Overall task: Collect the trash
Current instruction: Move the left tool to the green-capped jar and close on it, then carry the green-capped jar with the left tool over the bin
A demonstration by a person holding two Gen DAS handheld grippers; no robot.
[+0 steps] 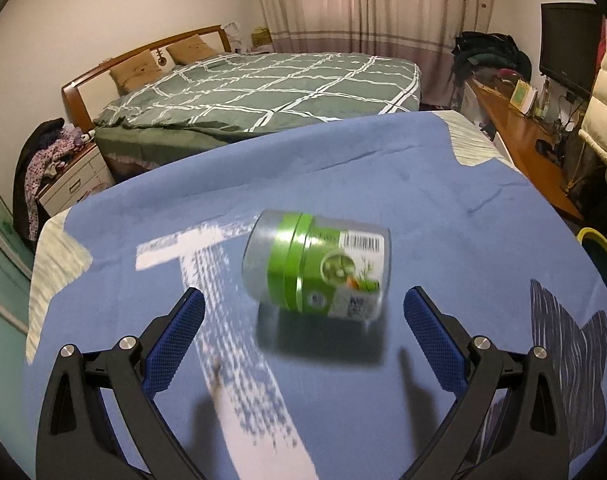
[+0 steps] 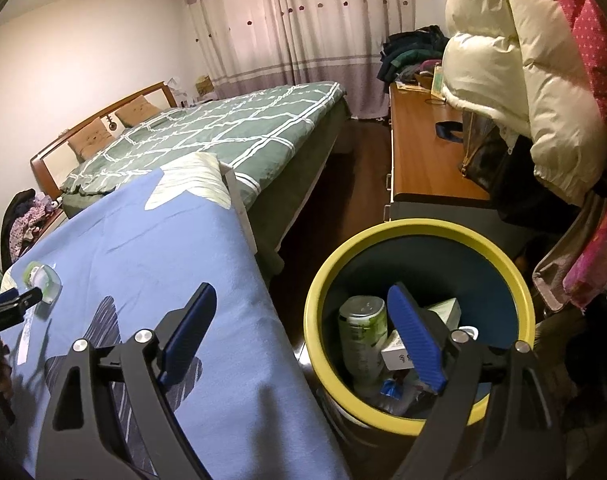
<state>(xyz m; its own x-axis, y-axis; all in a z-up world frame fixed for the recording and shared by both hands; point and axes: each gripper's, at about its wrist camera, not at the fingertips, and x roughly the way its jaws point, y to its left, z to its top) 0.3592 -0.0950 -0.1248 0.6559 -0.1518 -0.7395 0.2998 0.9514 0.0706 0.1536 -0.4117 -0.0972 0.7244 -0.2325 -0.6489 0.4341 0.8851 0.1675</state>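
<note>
Blue-sheeted table [image 1: 383, 168] mid-frame: left gripper [image 1: 303, 312] gapes before toppled green-labelled jar [image 1: 317, 266], right gripper [image 2: 303, 312] empty, spread over bin [image 2: 415, 228]; round jar may roll off.

A blue-covered table [image 1: 443, 184] carries one green-labelled clear jar [image 1: 317, 266] lying on its side.

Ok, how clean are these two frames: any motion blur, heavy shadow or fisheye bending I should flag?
Left wrist view: the clear plastic jar with the green label and the blue cloth under it are smeared by motion, and the jar casts a soft dark shadow toward the camera. Right wrist view: sharp, though the yellow-rimmed bin has a dim interior. Both views bow at the edges, with dark corners.
</note>
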